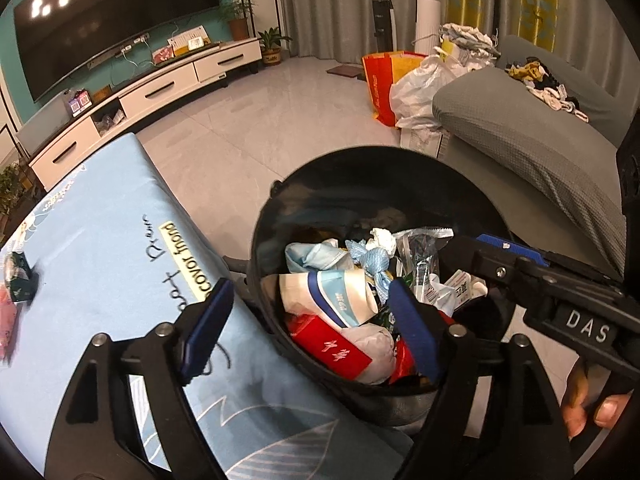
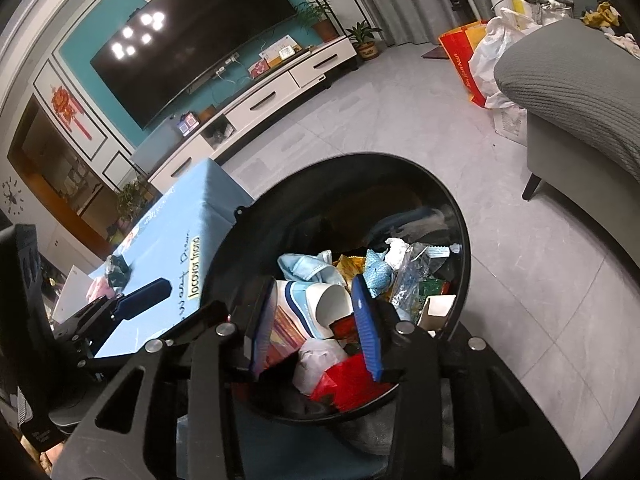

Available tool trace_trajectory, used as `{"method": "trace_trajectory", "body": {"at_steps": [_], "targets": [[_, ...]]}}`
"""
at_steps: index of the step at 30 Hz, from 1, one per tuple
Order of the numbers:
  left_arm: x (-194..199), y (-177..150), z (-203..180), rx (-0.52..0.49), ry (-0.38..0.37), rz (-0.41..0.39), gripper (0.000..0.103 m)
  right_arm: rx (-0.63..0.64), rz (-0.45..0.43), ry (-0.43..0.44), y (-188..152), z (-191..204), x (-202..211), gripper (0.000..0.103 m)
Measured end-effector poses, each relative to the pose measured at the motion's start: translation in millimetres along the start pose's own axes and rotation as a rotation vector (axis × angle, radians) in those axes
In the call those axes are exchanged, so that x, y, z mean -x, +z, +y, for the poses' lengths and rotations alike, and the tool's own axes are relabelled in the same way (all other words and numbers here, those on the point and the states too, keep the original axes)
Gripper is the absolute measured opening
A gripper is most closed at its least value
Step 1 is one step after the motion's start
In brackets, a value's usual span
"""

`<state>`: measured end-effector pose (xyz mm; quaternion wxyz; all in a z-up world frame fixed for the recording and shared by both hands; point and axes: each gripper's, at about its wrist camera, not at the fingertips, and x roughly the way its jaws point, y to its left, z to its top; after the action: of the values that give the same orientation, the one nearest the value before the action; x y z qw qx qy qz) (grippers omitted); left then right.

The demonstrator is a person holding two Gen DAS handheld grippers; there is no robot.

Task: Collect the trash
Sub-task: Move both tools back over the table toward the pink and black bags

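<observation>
Where visible, person's hand (image 1: pixel 592 404), left-wrist only.

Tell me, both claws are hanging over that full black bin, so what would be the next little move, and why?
Probably swing the left gripper back to the blue-covered table. Both it and the right gripper hang open over the trash bin with nothing between their fingers, while a dark crumpled wrapper and something pink still lie on the table.
</observation>
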<state>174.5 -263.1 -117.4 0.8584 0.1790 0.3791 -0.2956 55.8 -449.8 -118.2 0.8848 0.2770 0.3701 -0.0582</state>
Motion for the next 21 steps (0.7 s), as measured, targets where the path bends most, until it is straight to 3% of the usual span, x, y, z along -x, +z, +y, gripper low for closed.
{"method": "trace_trajectory", "body": {"at_steps": [5, 12, 18, 21], "targets": [[26, -10, 12, 0.02, 0.01, -0.027, 0.095, -0.002, -0.003, 0.002, -3, 11, 14, 0.058], [62, -54, 53, 0.109, 0.064, -0.009, 0.099, 0.01, 0.031, 0.023, -16, 38, 27, 0.071], [94, -118, 133, 0.32, 0.175, 0.05, 0.099, 0.095, 0.1, 0.068, -34, 85, 23, 0.073], [118, -153, 180, 0.473, 0.244, 0.036, 0.1, 0.165, 0.143, 0.089, -47, 117, 15, 0.073]]}}
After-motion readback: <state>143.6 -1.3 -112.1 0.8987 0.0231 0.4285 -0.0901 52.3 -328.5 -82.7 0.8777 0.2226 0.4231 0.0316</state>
